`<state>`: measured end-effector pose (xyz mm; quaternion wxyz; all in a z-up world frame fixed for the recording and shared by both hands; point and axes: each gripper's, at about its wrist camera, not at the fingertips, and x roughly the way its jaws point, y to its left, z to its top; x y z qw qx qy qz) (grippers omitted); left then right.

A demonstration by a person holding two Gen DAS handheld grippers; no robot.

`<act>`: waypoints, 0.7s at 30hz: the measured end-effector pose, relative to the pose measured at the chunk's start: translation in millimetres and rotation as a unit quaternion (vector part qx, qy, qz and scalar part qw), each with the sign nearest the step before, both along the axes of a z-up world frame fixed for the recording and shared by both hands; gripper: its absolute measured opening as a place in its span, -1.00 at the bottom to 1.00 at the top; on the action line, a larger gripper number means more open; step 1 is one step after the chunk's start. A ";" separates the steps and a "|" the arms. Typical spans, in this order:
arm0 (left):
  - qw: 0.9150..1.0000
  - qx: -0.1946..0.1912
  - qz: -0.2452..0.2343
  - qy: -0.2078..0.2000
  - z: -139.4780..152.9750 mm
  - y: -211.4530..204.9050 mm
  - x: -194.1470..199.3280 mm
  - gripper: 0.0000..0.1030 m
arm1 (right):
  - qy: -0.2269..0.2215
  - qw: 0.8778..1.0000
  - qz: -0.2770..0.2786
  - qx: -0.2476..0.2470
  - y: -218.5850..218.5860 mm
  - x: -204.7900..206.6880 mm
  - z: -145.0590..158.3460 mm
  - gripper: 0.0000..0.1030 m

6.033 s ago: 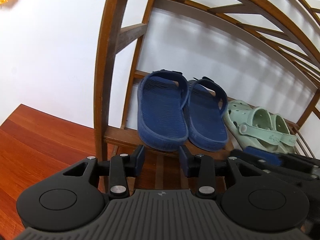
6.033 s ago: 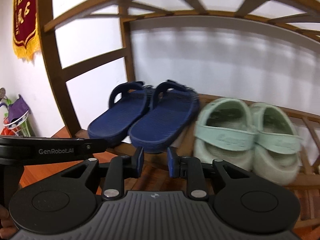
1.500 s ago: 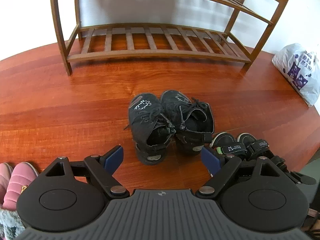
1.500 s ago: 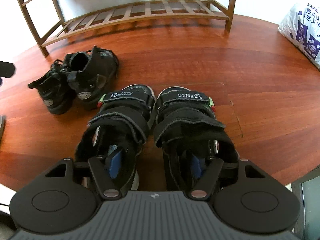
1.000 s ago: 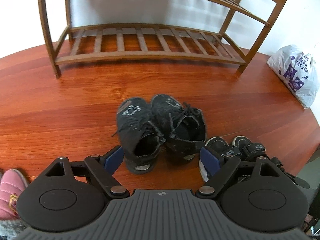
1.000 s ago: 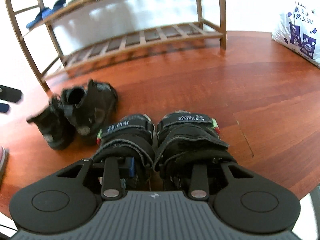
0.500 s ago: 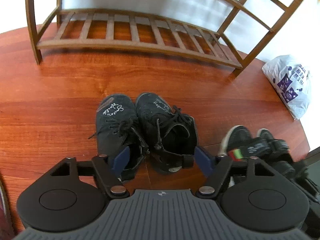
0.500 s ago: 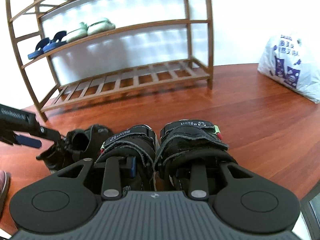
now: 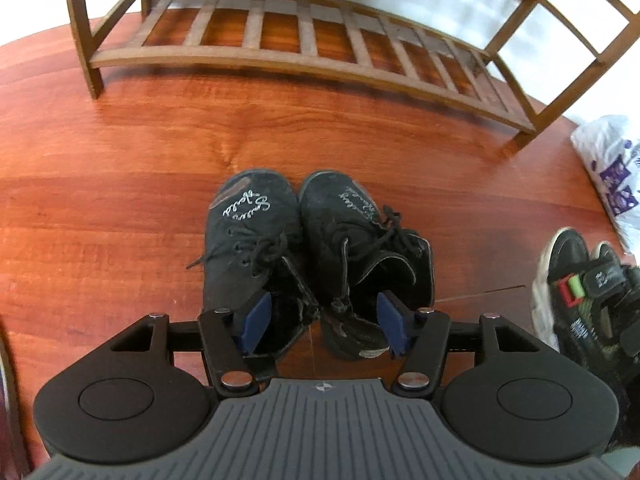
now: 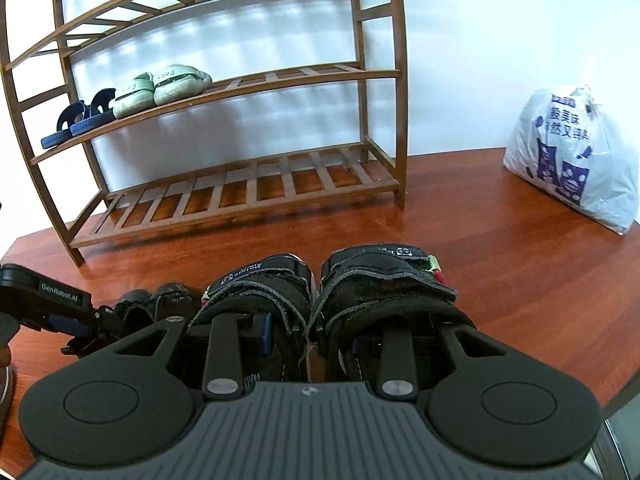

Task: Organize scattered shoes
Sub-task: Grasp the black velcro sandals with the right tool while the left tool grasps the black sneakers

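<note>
Wooden floor (image 10: 520,280) fills both frames. Two black lace-up boots (image 9: 316,248) sit at centre, the left hand-held gripper (image 9: 322,326) closing inside their collars. Right hand-held gripper (image 10: 308,338) clamps two strapped sandals (image 10: 332,288). Four shoes rest on the rack (image 10: 280,80), upper left.

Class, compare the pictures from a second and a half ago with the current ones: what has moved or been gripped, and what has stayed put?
The right gripper closed on the strapped black sandals and lifted them off the floor. The left gripper came down over the black lace-up boots; its jaws have just been closing, one finger inside each boot, grip not yet clear. The shoe rack, blue slippers, green clogs and plastic bag stayed put.
</note>
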<state>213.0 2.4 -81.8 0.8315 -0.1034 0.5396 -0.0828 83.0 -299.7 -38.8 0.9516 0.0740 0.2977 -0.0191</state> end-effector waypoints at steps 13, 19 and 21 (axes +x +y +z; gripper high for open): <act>0.997 0.035 0.062 0.009 -22.8 -19.6 14.6 0.17 | 0.012 0.998 0.065 0.010 -43.8 47.7 -9.3 -0.26; 0.994 0.082 0.053 -0.041 -38.4 -45.2 15.1 0.20 | 0.026 0.996 0.082 0.015 -53.9 58.8 -15.1 -0.26; 0.993 0.089 0.055 -0.059 -40.2 -49.6 14.0 0.20 | 0.029 0.996 0.087 0.014 -54.6 60.4 -16.8 -0.26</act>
